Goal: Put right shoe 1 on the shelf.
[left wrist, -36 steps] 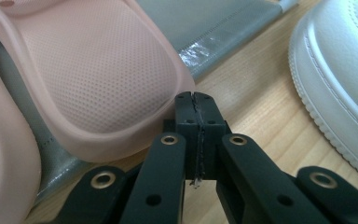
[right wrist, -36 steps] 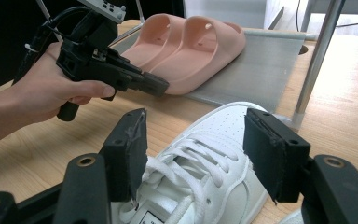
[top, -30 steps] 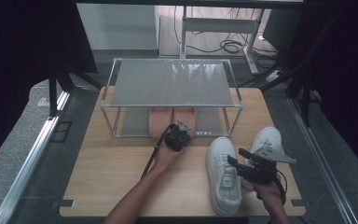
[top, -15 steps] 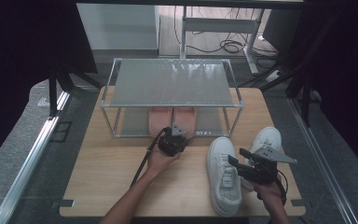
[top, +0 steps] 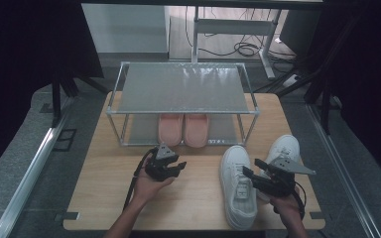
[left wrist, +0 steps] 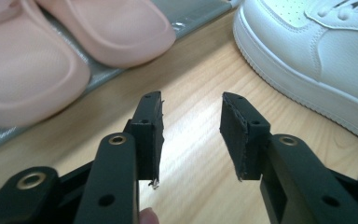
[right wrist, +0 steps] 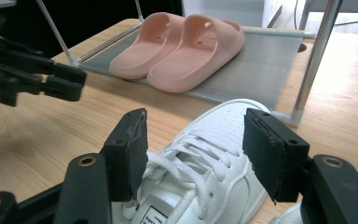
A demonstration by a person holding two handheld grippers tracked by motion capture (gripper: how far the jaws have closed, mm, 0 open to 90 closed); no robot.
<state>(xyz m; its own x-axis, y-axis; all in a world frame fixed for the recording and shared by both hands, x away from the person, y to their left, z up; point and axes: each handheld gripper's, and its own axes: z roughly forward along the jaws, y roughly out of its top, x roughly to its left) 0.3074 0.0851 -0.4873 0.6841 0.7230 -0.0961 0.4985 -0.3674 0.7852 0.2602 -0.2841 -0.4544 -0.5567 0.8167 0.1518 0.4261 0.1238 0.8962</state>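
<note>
White leather-look sneaker (right wrist: 205, 186), matt wood tbl (top: 188, 198)

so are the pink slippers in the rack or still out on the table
In the rack. Both pink slippers lie side by side on the lower shelf of the metal rack; the white sneakers stand on the table.

A lab recording booth: black curtains (top: 25, 59), floor cables (top: 238, 48), wooden table (top: 198, 198).

Wooden table (top: 104, 198) on grey floor (top: 20, 163); black curtains (top: 30, 44) either side of table, desk frame (top: 238, 27) and cables (top: 243, 48) beyond it.
</note>
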